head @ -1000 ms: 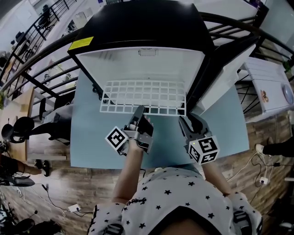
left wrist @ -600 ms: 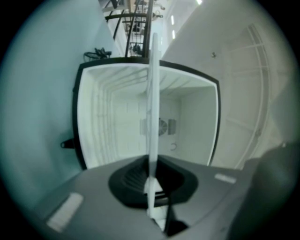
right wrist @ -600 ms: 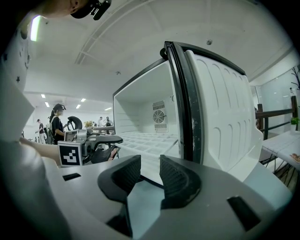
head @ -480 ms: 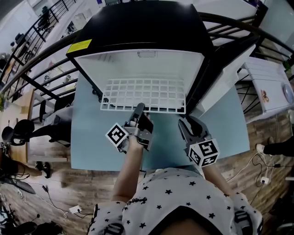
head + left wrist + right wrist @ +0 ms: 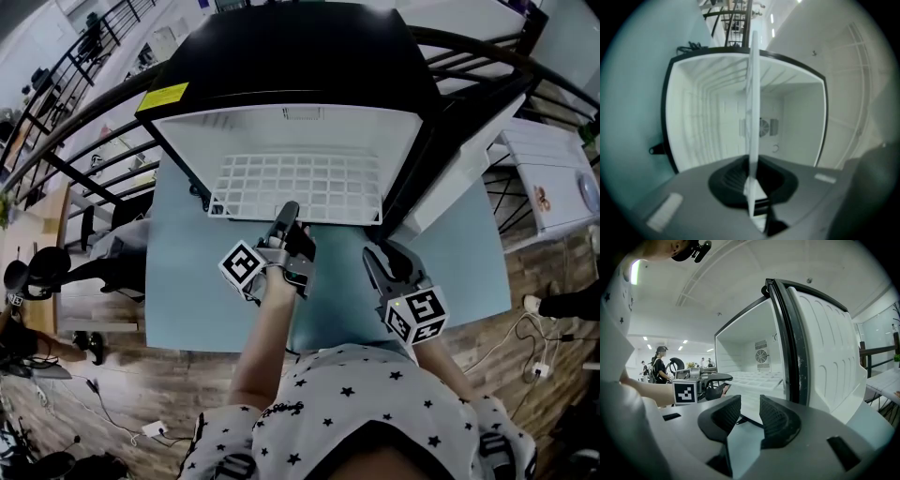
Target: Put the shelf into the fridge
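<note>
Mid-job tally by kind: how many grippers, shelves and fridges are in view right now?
Grippers: 2 (left gripper, right gripper)
Shelf: 1
Fridge: 1
Total: 4

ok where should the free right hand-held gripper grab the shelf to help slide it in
Take the front rim wire of the shelf, right of where the left hand-held gripper clamps it. Come in level from the front, one jaw above and one below: the shelf lies flat, with only that edge facing out of the fridge.
</note>
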{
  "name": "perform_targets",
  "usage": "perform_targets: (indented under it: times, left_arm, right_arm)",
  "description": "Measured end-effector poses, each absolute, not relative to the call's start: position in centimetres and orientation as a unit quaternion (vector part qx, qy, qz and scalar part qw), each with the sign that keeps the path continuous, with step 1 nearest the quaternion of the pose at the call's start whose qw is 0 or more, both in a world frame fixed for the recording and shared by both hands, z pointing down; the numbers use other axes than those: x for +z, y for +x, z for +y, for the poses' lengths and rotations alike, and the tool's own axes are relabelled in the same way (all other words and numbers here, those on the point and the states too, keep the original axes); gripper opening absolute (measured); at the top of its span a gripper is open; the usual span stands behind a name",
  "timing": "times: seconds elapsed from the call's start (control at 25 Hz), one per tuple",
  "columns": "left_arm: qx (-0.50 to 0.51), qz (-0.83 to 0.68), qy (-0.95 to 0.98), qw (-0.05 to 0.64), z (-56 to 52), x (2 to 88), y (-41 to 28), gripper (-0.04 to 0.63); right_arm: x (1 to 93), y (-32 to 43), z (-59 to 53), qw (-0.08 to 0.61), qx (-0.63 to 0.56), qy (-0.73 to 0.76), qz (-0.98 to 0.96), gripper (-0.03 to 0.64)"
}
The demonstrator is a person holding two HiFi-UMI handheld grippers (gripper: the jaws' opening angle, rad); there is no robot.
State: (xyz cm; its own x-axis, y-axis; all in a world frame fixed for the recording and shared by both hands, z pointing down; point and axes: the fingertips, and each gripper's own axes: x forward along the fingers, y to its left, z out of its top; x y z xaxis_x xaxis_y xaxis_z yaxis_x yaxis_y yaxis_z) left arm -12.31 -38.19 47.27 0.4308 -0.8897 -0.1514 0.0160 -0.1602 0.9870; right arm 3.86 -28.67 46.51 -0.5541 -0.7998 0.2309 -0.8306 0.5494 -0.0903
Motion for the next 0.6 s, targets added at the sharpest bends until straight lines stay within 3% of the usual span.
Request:
perform_targets:
  times: [0.6]
  left_arm:
    - [-0.419, -0.344, 0.634, 0.551, -42.5, 46.9, -11.9, 0.037]
  right_arm:
    - [46.7, 4.5, -29.1, 0.078, 0.1, 0.468, -0.875, 0.126]
